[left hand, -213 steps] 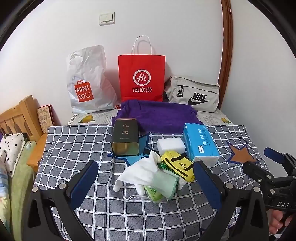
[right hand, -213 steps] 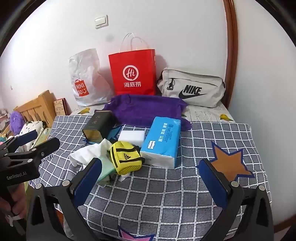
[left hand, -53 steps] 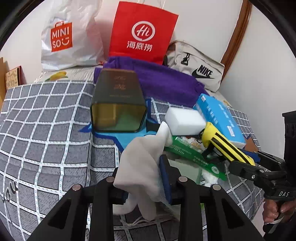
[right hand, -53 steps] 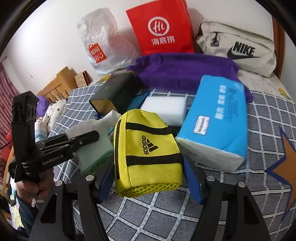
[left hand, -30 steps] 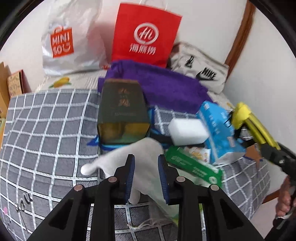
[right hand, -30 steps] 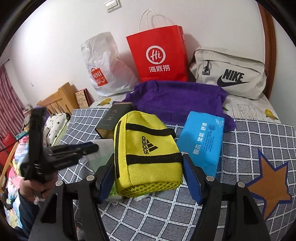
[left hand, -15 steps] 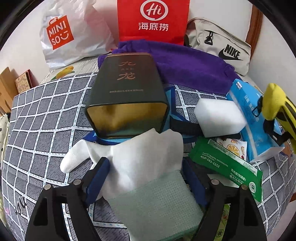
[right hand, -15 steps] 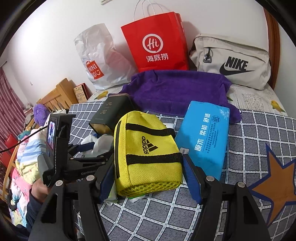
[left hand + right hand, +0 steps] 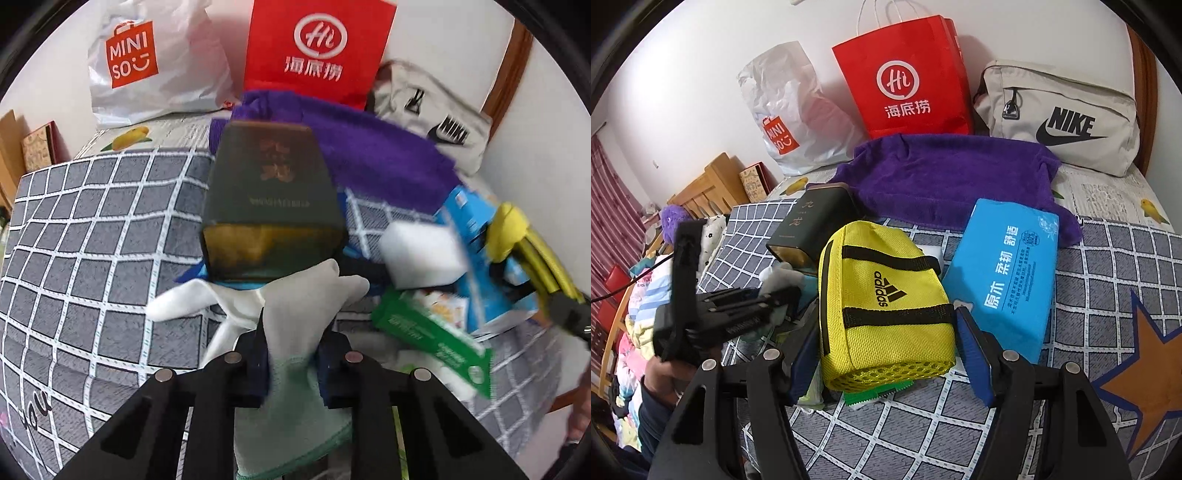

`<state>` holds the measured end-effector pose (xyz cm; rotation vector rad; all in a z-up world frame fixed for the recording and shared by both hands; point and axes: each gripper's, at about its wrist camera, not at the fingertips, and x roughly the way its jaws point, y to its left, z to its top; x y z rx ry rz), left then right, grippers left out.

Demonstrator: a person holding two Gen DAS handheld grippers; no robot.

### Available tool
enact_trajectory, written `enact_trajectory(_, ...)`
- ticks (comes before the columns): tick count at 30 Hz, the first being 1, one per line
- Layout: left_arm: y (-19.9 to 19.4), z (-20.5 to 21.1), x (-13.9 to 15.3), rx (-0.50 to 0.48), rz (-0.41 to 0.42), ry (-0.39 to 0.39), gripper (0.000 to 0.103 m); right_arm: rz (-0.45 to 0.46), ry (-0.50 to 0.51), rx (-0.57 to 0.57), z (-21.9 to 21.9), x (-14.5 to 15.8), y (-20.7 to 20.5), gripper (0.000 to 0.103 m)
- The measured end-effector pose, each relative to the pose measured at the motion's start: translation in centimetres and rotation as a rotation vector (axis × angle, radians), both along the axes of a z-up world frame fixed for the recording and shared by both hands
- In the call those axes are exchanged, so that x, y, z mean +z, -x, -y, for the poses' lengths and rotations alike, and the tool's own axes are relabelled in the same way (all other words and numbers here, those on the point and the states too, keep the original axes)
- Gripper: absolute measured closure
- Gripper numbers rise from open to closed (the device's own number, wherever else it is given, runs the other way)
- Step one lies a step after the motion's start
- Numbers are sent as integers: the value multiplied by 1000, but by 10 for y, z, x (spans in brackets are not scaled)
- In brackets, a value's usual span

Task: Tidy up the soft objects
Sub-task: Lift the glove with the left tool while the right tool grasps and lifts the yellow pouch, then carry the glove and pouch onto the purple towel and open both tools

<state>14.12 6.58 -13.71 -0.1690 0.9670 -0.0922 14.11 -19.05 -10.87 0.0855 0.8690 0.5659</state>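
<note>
- Your left gripper [image 9: 291, 354], jaws having just closed, clamps the white glove [image 9: 295, 306] in front of the dark tin [image 9: 271, 206].
- Your right gripper [image 9: 886, 343] grips the yellow pouch [image 9: 882, 302] beside the blue tissue pack [image 9: 1004, 277].

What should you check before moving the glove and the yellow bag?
1. Left gripper shut on the glove, jaws just closed: ok.
2. Green cloth caught in the same pinch: cannot tell.
3. Right gripper clamped on the yellow bag: ok.
4. Bag off the blanket: cannot tell.
5. Tin close behind the glove, touching: cannot tell.
</note>
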Motion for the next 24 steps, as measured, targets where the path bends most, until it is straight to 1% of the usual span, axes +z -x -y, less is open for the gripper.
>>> enact_trajectory(6, 8, -7, 30, -27, 43, 45, 84, 13, 4, -10, 3, 7, -3, 36)
enact_trajectory(11, 2, -9, 52, -22, 71, 68, 84, 33, 2, -32, 11, 18, -9, 36)
enact_trajectory(15, -7, -6, 66, -23, 91, 57, 84, 65, 13, -49, 17, 30, -17, 36)
enact_trajectory(18, -19, -1, 75, -24, 102, 31, 84, 85, 23, -66, 21, 38, -27, 36)
enact_trajectory(24, -42, 1, 88, -23, 113, 30, 84, 107, 41, -97, 26, 50, -51, 36)
